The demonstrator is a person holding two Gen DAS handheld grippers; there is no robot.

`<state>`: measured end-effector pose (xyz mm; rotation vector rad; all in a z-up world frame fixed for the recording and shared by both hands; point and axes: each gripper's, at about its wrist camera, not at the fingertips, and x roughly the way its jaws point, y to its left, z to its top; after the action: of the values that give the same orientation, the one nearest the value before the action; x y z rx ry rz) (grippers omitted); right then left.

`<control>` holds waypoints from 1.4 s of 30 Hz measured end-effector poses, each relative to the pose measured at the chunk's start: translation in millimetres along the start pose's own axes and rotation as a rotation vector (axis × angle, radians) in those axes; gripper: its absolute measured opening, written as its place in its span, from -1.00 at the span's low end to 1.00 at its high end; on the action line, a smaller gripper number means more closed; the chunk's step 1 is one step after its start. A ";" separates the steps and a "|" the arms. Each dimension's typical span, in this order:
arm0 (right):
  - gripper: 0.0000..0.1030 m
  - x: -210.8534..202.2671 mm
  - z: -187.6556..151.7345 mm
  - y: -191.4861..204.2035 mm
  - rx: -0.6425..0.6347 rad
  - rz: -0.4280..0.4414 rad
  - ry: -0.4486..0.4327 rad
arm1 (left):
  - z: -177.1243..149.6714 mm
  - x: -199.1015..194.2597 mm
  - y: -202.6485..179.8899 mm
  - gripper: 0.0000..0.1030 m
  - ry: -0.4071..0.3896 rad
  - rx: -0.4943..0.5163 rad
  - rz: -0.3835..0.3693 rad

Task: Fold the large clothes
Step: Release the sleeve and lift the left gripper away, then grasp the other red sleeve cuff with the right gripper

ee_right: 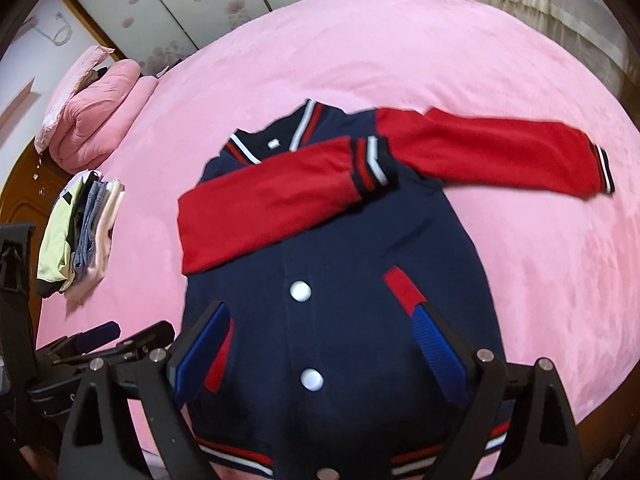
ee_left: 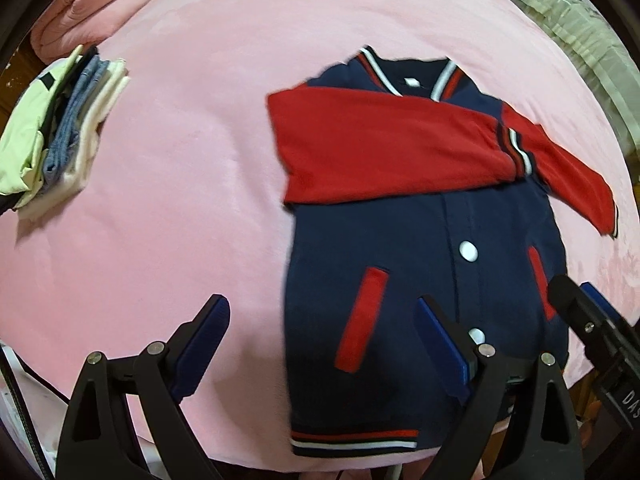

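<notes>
A navy varsity jacket [ee_left: 424,240] with red sleeves and white snaps lies front up on the pink bed; it also shows in the right wrist view [ee_right: 340,264]. One red sleeve [ee_left: 380,148] is folded across the chest [ee_right: 272,196]. The other sleeve [ee_right: 500,152] lies stretched out to the right [ee_left: 576,172]. My left gripper [ee_left: 324,336] is open and empty, above the jacket's lower left edge. My right gripper [ee_right: 324,344] is open and empty, above the jacket's lower front; it shows at the right edge of the left wrist view [ee_left: 576,308].
A stack of folded clothes [ee_left: 60,128] sits at the left of the pink bed cover [ee_left: 192,160], also in the right wrist view [ee_right: 80,228]. A folded pink quilt [ee_right: 100,112] lies behind it. Curtains [ee_right: 560,8] hang at the far right.
</notes>
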<state>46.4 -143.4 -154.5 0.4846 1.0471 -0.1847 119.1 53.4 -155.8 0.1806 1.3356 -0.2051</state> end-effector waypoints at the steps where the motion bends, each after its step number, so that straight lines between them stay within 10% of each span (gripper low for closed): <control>1: 0.80 -0.4 -2.2 -6.4 0.009 0.003 0.007 | -1.7 1.3 -6.8 0.79 0.012 0.006 0.000; 25: 0.79 -2.2 57.3 -285.0 0.406 0.175 0.133 | 28.9 44.9 -275.5 0.79 0.235 -0.052 -0.127; 36: -0.33 26.4 80.5 -365.4 0.593 0.250 0.094 | 49.4 67.2 -339.4 0.79 0.265 -0.013 -0.095; 42: -0.62 32.6 88.4 -371.7 0.640 0.281 0.038 | 59.9 81.6 -345.3 0.79 0.289 -0.035 -0.075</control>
<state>-6.2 -509.2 -256.5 1.2093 0.9331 -0.2609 107.1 -299.3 -226.2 0.1334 1.6336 -0.2244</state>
